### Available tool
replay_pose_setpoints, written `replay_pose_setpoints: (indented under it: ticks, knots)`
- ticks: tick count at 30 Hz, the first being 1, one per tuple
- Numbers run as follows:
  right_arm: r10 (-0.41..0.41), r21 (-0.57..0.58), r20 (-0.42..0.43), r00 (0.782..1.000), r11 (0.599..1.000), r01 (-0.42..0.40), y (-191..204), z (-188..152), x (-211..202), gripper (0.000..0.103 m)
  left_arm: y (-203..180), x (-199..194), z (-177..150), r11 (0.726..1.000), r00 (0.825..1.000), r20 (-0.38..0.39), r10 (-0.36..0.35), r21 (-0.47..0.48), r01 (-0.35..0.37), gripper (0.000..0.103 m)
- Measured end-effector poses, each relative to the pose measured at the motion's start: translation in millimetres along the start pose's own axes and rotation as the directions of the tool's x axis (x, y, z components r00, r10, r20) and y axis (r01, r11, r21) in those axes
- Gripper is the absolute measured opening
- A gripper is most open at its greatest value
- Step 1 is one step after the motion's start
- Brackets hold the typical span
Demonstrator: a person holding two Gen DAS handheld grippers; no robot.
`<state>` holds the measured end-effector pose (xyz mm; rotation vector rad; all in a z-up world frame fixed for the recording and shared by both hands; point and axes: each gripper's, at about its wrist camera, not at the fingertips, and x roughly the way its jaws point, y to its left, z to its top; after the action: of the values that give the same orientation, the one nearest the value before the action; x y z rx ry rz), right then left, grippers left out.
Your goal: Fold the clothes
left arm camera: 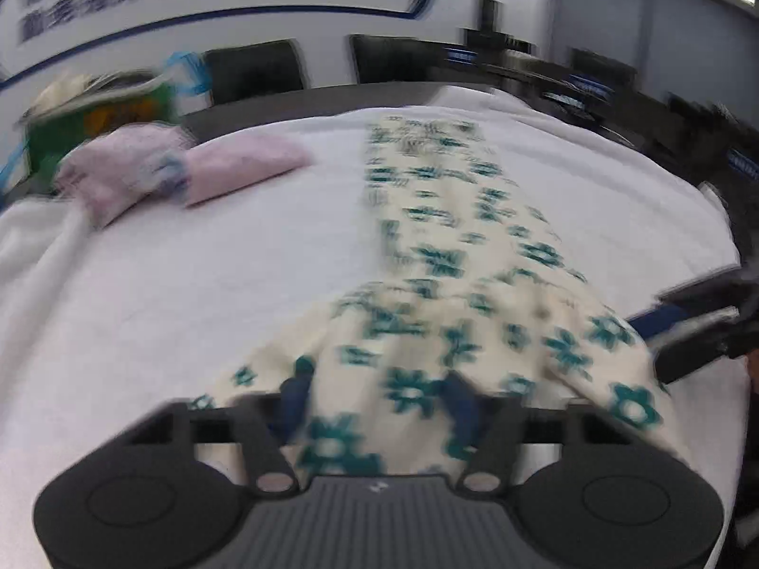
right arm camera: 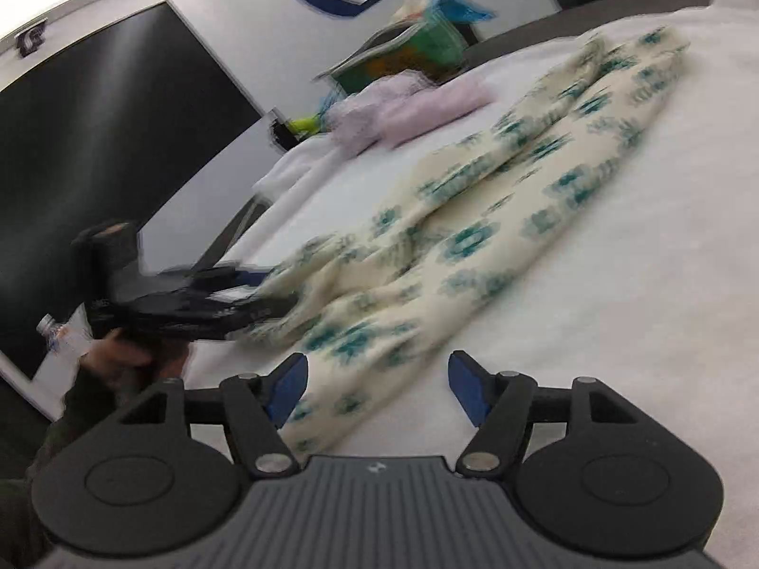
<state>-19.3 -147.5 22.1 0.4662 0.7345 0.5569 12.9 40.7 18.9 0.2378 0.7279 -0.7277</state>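
Observation:
A cream garment with teal flowers (left arm camera: 441,256) lies stretched out along the white-covered table (left arm camera: 166,284), rumpled at its near end. My left gripper (left arm camera: 377,400) is at that near end. Its blue pads (left arm camera: 294,393) stand wide apart with the cloth bunched between and over them. In the right wrist view the garment (right arm camera: 474,237) runs away to the upper right, and the left gripper (right arm camera: 280,296) reaches its near left edge, held by a hand (right arm camera: 123,355). My right gripper (right arm camera: 377,386) is open just above the near hem. The right gripper (left arm camera: 659,336) also shows at the garment's right side.
Folded pink clothes (left arm camera: 189,170) lie at the far left of the table, with a green bag (left arm camera: 95,128) behind them. Dark chairs (left arm camera: 256,71) stand beyond the far edge. A water bottle (right arm camera: 57,332) and a big dark screen (right arm camera: 95,142) are off the left side.

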Motion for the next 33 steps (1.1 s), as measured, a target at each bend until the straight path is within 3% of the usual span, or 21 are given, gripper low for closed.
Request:
replay_pose_setpoints:
  ticks: [1, 2, 3, 4, 6, 9, 12, 15, 16, 17, 19, 20, 21, 22, 24, 25, 27, 28, 29, 31, 33]
  knots:
    - [0.013, -0.004, -0.001, 1.000, 1.000, -0.013, 8.3, -3.4, 5.7, 0.066, -2.0, -2.0, 2.5, 0.999, 1.000, -0.013, -0.011, -0.031, 0.010, 0.005]
    - [-0.004, -0.018, -0.002, 1.000, 1.000, 0.004, 14.2, -6.2, 11.4, 0.048, -4.3, -6.2, 2.3, 0.998, 1.000, -0.011, -0.010, -0.060, 0.009, 0.005]
    - [-0.031, -0.036, -0.003, 1.000, 0.999, 0.031, 19.4, -8.8, 17.0, 0.018, -6.7, -10.8, 1.4, 0.996, 1.000, -0.006, -0.006, -0.088, 0.005, 0.004]
    - [-0.059, -0.053, -0.003, 0.998, 0.997, 0.059, 24.5, -11.4, 22.6, 0.010, -10.9, -17.4, -1.6, 0.994, 1.000, 0.004, 0.001, -0.113, 0.000, 0.003]
    - [-0.072, -0.095, -0.006, 0.997, 0.993, 0.071, 30.7, -11.3, 18.9, 0.007, -18.2, -32.2, -10.0, 0.971, 0.999, 0.028, -0.026, -0.236, 0.032, 0.002]
    - [-0.107, -0.154, 0.030, 0.994, 0.982, 0.110, 36.0, -6.1, -12.5, 0.006, -30.0, -49.9, -23.7, 0.898, 0.990, 0.092, -0.110, -0.419, 0.139, 0.002]
    - [-0.167, -0.221, 0.056, 0.984, 0.959, 0.176, 44.6, 0.1, -47.5, 0.006, -53.1, -64.2, -39.8, 0.850, 0.979, 0.163, -0.120, -0.493, 0.187, 0.002]
    - [-0.232, -0.241, 0.039, 0.972, 0.942, 0.234, 48.6, -5.7, -65.2, 0.007, -71.9, -73.1, -52.7, 0.869, 0.976, 0.189, -0.111, -0.458, 0.188, 0.007]
    - [-0.254, -0.240, 0.024, 0.967, 0.937, 0.252, 48.1, -9.3, -65.4, 0.009, -73.4, -77.4, -56.8, 0.878, 0.976, 0.193, -0.098, -0.445, 0.176, 0.018]
    - [-0.271, -0.242, -0.001, 0.963, 0.934, 0.262, 46.4, -14.5, -64.0, 0.016, -70.2, -82.6, -60.5, 0.884, 0.975, 0.207, -0.077, -0.438, 0.163, 0.038]
    - [-0.276, -0.253, -0.020, 0.961, 0.931, 0.263, 44.9, -27.0, -66.8, 0.032, -61.3, -93.4, -65.3, 0.899, 0.970, 0.241, -0.017, -0.422, 0.120, 0.067]
    - [-0.258, -0.263, 0.001, 0.966, 0.932, 0.249, 46.4, -34.2, -73.8, 0.043, -56.5, -98.7, -66.0, 0.907, 0.966, 0.258, 0.026, -0.412, 0.086, 0.071]
    - [-0.238, -0.277, 0.027, 0.971, 0.931, 0.236, 48.9, -40.2, -81.3, 0.046, -52.9, -96.6, -64.2, 0.920, 0.963, 0.264, 0.051, -0.387, 0.057, 0.071]
    - [-0.231, -0.293, 0.053, 0.972, 0.926, 0.236, 52.2, -44.7, -85.5, 0.046, -49.5, -92.9, -61.8, 0.933, 0.961, 0.268, 0.073, -0.359, 0.030, 0.071]
    - [-0.229, -0.321, 0.092, 0.969, 0.914, 0.246, 58.8, -52.5, -86.4, 0.046, -46.8, -70.6, -54.8, 0.949, 0.975, 0.215, 0.057, -0.316, 0.014, 0.071]
    - [-0.231, -0.333, 0.099, 0.968, 0.909, 0.251, 61.9, -55.9, -82.4, 0.045, -48.2, -57.4, -52.7, 0.955, 0.984, 0.177, 0.032, -0.296, 0.022, 0.070]
    - [-0.259, -0.358, 0.086, 0.962, 0.893, 0.272, 66.4, -63.4, -71.0, 0.022, -54.5, -41.4, -53.1, 0.963, 0.992, 0.127, 0.006, -0.269, 0.028, 0.051]
    - [-0.292, -0.365, 0.082, 0.953, 0.881, 0.302, 68.1, -66.2, -64.7, 0.016, -58.9, -39.3, -54.9, 0.965, 0.992, 0.125, 0.009, -0.261, 0.025, 0.033]
    - [-0.328, -0.370, 0.082, 0.941, 0.867, 0.335, 70.2, -69.2, -59.9, 0.009, -60.2, -40.4, -55.6, 0.959, 0.992, 0.121, -0.046, -0.274, 0.078, 0.005]
    - [-0.329, -0.344, 0.102, 0.939, 0.874, 0.344, 73.1, -68.6, -59.6, 0.006, -58.8, -46.9, -60.1, 0.902, 0.974, 0.161, -0.161, -0.376, 0.211, 0.006]
    - [-0.281, -0.293, 0.136, 0.950, 0.905, 0.309, 75.7, -63.5, -65.6, 0.005, -69.3, -61.6, -63.2, 0.888, 0.971, 0.201, -0.127, -0.413, 0.201, 0.005]
